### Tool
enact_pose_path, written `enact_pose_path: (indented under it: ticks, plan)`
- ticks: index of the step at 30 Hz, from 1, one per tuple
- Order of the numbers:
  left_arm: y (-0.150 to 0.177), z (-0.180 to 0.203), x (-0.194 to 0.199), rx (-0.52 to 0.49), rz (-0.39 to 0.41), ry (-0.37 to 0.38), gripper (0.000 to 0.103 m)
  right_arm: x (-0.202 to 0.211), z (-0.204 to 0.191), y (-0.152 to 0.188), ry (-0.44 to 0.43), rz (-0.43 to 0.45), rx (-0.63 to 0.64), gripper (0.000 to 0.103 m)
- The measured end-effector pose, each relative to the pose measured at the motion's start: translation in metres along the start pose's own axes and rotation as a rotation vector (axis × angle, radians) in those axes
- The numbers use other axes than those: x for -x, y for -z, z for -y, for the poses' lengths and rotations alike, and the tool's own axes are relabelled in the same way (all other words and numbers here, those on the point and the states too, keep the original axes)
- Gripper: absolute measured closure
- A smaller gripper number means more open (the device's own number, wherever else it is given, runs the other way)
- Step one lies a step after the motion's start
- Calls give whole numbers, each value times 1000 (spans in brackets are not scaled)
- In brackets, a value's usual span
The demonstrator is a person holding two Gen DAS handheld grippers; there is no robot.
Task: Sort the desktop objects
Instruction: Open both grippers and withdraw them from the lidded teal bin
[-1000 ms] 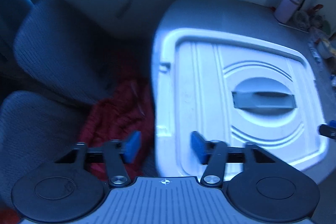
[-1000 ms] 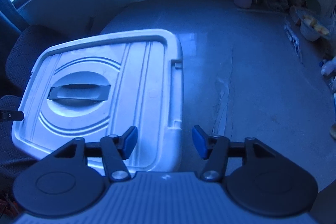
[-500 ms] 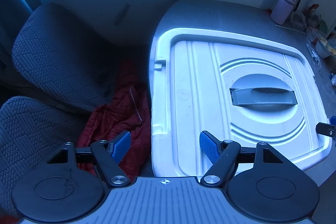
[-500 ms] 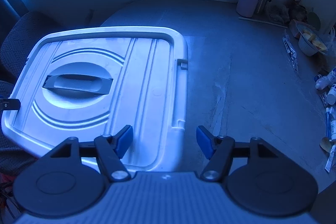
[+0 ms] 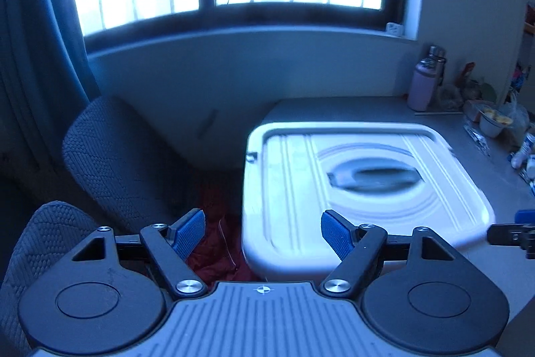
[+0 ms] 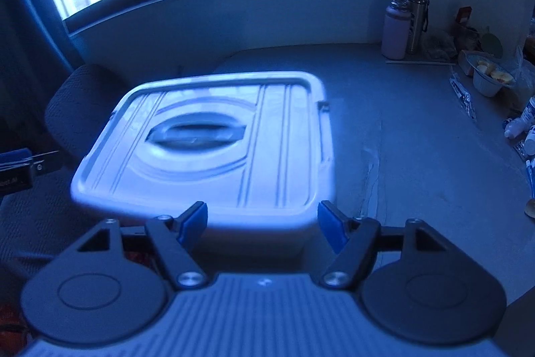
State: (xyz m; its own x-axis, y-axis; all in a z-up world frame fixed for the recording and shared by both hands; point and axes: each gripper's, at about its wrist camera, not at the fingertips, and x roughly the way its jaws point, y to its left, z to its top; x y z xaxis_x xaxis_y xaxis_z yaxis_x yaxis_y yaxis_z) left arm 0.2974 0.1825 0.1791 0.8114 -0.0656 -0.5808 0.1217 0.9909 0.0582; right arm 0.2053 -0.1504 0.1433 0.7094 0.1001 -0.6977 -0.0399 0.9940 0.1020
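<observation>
White lidded storage box (image 6: 207,143) sits at the left edge of the grey surface (image 6: 401,129), its recessed handle up. Bottles (image 6: 396,32), a bowl (image 6: 488,79) and tubes crowd the far right side; a chair (image 5: 117,156) stands left. Left hand-held gripper (image 5: 262,235) and right hand-held gripper (image 6: 262,225) hover near the box's front edge, both spread wide and holding nothing.

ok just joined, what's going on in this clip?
Desk sorting, not started. Both grippers, left and right, are open and empty, hovering at the near edge of a white lidded storage bin on the desk. The lid is on. Bottles, a bowl and tubes sit untouched along the right side.
</observation>
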Motion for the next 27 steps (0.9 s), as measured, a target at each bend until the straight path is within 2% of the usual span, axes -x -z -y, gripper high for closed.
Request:
enact_pose_path:
  ticks: [3, 7, 10, 14, 17, 19, 27]
  plan:
    - [33, 13, 19, -10, 31, -32, 24, 12, -8, 32, -3, 21, 34, 29]
    - [84, 26, 33, 7, 17, -69, 24, 23, -17, 82, 0, 44, 38, 28]
    - [121, 35, 41, 18, 30, -85, 24, 27, -23, 118, 16, 110, 45, 26]
    - [161, 49, 47, -25, 90, -129, 24, 25, -34, 151, 31, 178, 91, 26]
    - [182, 58, 45, -65, 92, -165, 24, 21, -38, 165, 40, 203, 109, 26]
    - [192, 62, 47, -66, 112, -162, 24, 20, -37, 172, 39, 226, 91, 26]
    - [213, 62, 42, -13, 148, -155, 24, 13, -34, 190, 53, 266, 58, 25]
